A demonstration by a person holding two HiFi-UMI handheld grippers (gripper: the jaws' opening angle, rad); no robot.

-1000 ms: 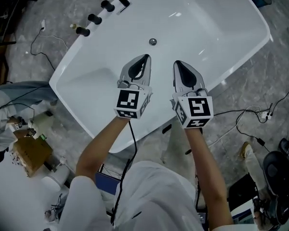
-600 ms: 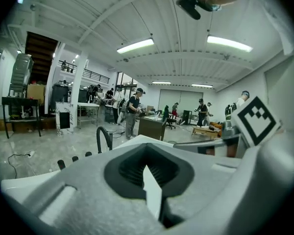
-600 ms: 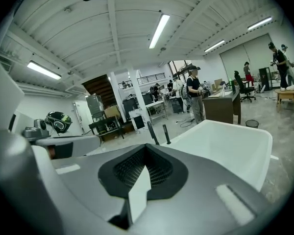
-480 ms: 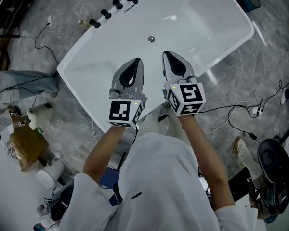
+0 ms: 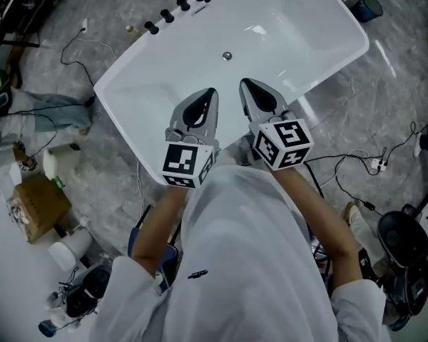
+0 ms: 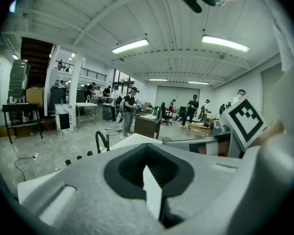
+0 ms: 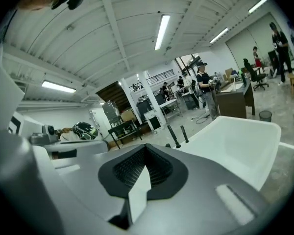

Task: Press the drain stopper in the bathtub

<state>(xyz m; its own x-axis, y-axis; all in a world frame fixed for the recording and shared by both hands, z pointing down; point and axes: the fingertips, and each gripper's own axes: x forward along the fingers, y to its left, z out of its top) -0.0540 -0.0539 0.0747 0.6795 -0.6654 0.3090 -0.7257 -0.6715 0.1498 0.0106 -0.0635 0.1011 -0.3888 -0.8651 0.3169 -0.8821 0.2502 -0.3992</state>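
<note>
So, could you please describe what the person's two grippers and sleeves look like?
The left gripper and right gripper are matching light grey tapering shells with a black ribbed lining inside. Each carries a white cube with black square markers at its rear: left cube and right cube. The person wears a white short-sleeved top.

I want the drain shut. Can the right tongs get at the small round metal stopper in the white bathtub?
Probably yes. The right tongs, shut, hang over the white bathtub's near side, and nothing lies on the bare floor between them and the small round metal stopper.
</note>
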